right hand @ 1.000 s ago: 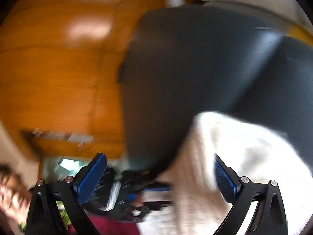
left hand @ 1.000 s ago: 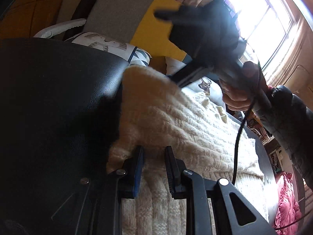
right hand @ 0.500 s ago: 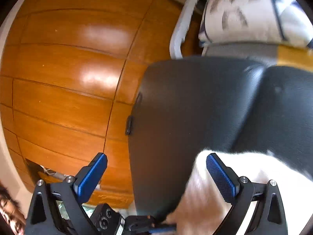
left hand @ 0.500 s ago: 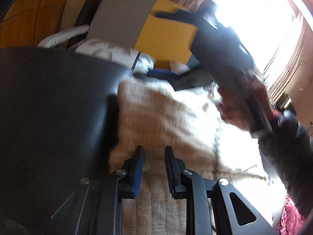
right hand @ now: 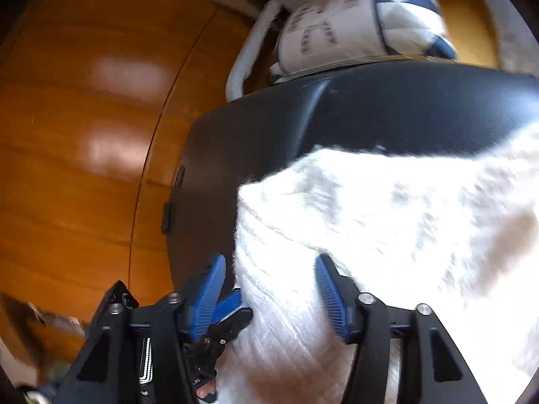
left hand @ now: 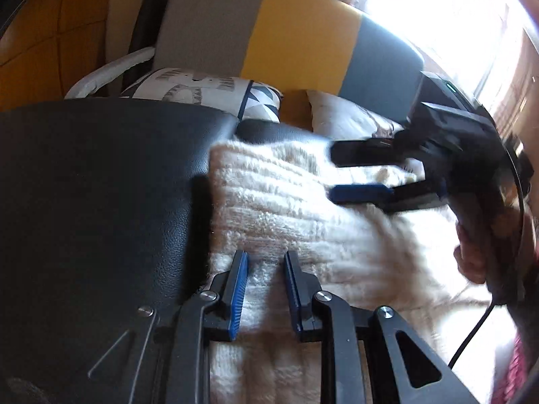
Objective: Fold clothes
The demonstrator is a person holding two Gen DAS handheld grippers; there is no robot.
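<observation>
A cream knitted sweater (left hand: 286,208) lies on a black leather surface (left hand: 101,185). My left gripper (left hand: 266,262) sits at its near left edge, jaws narrowly apart with knit between the pads; whether it pinches is unclear. My right gripper (left hand: 331,175) comes in from the right, jaws apart, over the sweater's far part. In the right wrist view the right gripper (right hand: 269,272) is open over the sweater (right hand: 370,229), near its left edge, and the left gripper's blue fingertips (right hand: 229,303) show just below.
A grey, yellow and dark chair back (left hand: 269,33) stands behind the black surface, with a patterned cushion (left hand: 202,87) and a white pillow (left hand: 340,118). Wooden cabinet doors (right hand: 84,134) are to the left. A bright window (left hand: 454,17) is far right.
My right gripper came down from above onto the sweater's far part and its jaws narrowed. The left gripper stayed at the near edge.
</observation>
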